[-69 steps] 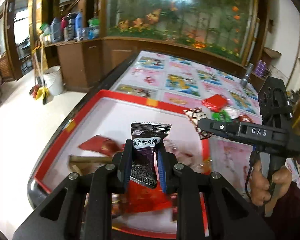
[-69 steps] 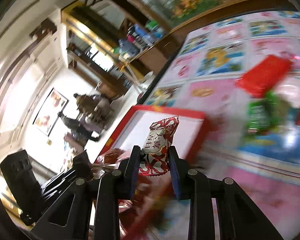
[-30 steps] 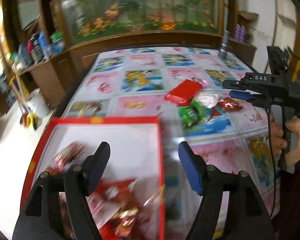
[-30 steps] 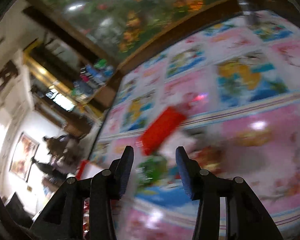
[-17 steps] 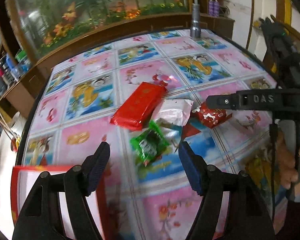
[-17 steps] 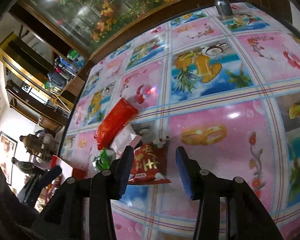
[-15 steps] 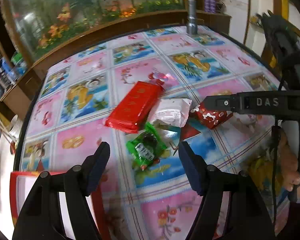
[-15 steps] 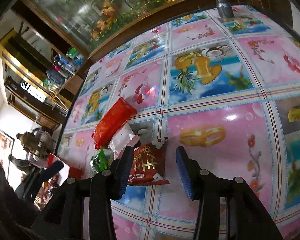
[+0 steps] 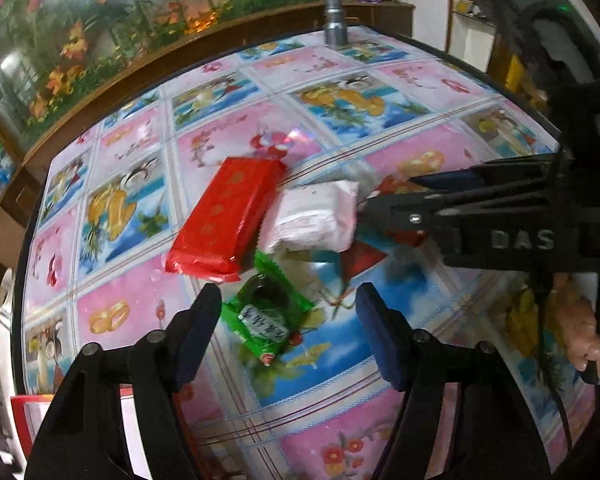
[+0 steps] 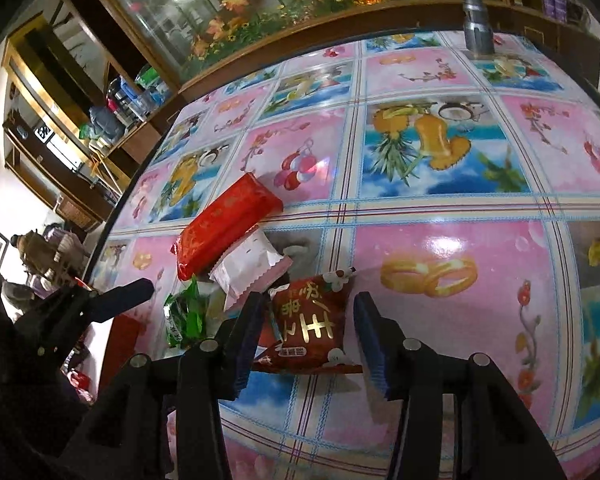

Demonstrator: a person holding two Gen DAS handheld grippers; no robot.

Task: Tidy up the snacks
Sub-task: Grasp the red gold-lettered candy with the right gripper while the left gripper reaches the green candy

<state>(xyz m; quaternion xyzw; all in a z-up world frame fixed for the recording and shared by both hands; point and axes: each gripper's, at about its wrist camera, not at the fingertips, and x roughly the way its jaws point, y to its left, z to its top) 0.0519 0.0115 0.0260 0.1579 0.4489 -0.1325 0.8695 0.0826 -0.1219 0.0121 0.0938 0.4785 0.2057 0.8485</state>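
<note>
Left gripper [image 9: 288, 320]: pitched down toward the table, jaws apart and closing, pads not pressing on anything (a packet lies in the gap, but untouched). Right gripper [image 10: 306, 334]: also pitched down, jaws apart, narrower gap than the left, pads likewise clear of any contact. In the left wrist view the right gripper crosses from the right edge, fingers pointing left, with a hand [image 9: 580, 328] wrapped round its handle below. In the right wrist view the left gripper's finger [image 10: 120, 294] pokes in from the left edge.
</note>
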